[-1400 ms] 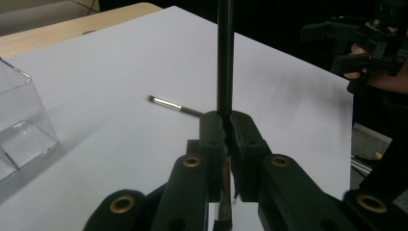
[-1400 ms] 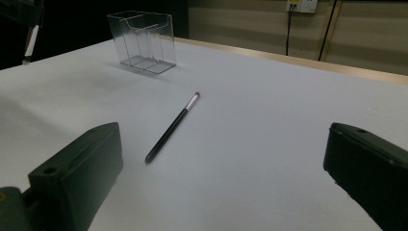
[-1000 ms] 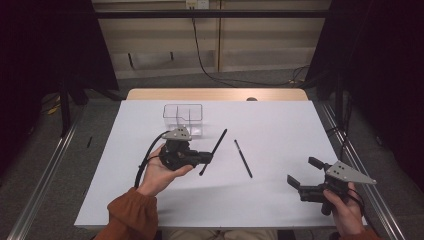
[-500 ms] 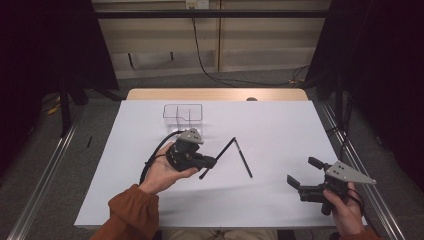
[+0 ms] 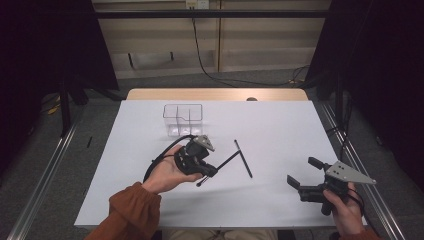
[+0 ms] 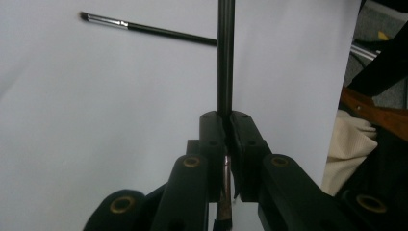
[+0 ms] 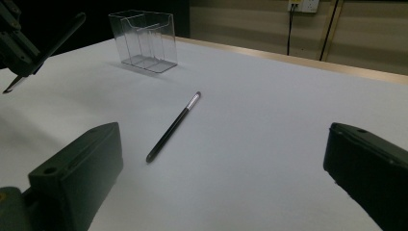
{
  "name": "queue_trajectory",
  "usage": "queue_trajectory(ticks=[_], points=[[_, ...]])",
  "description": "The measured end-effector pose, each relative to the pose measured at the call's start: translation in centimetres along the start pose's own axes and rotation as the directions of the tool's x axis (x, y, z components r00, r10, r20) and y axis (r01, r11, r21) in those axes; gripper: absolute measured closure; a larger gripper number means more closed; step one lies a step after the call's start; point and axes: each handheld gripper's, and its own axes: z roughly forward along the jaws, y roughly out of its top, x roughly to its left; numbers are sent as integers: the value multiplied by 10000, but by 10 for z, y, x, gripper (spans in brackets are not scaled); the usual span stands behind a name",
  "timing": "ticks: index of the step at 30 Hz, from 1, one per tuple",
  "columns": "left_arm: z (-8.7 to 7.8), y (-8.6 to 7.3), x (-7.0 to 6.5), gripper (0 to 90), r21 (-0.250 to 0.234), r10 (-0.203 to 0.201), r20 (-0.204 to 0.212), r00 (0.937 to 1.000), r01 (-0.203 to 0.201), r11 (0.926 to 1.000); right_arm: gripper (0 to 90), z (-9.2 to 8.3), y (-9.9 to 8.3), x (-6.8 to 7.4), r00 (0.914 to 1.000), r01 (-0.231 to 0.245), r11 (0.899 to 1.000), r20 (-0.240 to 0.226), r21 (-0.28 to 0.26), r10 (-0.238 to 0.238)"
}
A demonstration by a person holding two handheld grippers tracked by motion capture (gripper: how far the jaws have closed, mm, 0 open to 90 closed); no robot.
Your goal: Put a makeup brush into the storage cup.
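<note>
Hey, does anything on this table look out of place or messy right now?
Nothing spilled or broken. One thin makeup brush lies loose on the white table, outside the clear organizer. The left gripper is shut on a second brush. The right gripper is open, with nothing between its jaws.

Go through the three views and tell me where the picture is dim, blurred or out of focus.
High view: the white table is evenly lit, the surroundings fall into darkness, and small things look soft. Left gripper view: the left tongs and the brush they clamp are near and slightly blurred, while the lying brush is sharper. Right gripper view: dim overall, the right tongs out of focus, the clear organizer fairly sharp.
</note>
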Motion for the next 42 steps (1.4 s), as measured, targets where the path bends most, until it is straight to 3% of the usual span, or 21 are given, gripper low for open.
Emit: queue_trajectory(ticks=[1, 2, 5, 8, 9, 12, 14, 21, 26, 29, 31, 37, 39, 42], points=[[1, 0, -1, 849, 56, -172, -2, 9999, 172, 9998, 0, 0, 0, 0, 10000, -14, 10000, -6, 4, 14], [1, 1, -1, 849, 285, -60, 109, 9999, 56, 9996, 0, 0, 0, 0, 10000, -15, 10000, -10, 5, 15], [0, 2, -3, 849, 381, -128, 213, 9997, 120, 9992, 0, 0, 0, 0, 10000, -15, 10000, -13, 9, 15], [-5, 5, -5, 849, 772, 366, 238, 9990, -383, 9963, 0, 0, 0, 0, 10000, -4, 10000, -32, 31, 4], [-6, 5, -5, 849, 605, 288, 333, 9990, -307, 9977, 0, 0, 0, 0, 10000, 2, 10000, -41, 24, -2], [-9, 7, -6, 849, 731, 410, 468, 9981, -444, 9963, 0, 0, 0, 0, 10000, 3, 10000, -40, 37, -3], [-8, 7, -5, 848, 1103, 497, 501, 9975, -550, 9924, 0, 0, 0, 0, 10000, 18, 10000, -58, 29, -18], [-6, 5, 2, 848, 1404, 10, 397, 9992, -66, 9901, 0, 0, 0, 0, 10000, 1, 10000, -76, 49, 0], [-6, 2, 8, 849, 1677, -27, 404, 9992, -41, 9858, 0, 0, 0, 1, 9999, 9, 10000, -172, 20, -8], [-4, 0, 9, 848, 1916, 41, 443, 9990, -126, 9814, 0, 1, 0, 1, 9998, 28, 10000, -217, 12, -27], [-1, -1, 11, 849, 2330, 160, 433, 9989, -256, 9721, 0, 1, 0, 2, 9996, 98, 9999, -247, 27, -97], [4, -4, 11, 848, 2343, 67, 510, 9987, -185, 9720, 0, 1, 3, 3, 9990, 232, 9994, -377, -261, -242], [2, -3, 11, 848, 2367, 163, 680, 9976, -320, 9711, 0, 0, 9, 2, 9974, 227, 9982, -676, -563, -265], [2, -3, 10, 848, 2339, 195, 601, 9980, -331, 9717, 0, 1, 16, 3, 9962, 155, 9969, -839, -771, -220]])
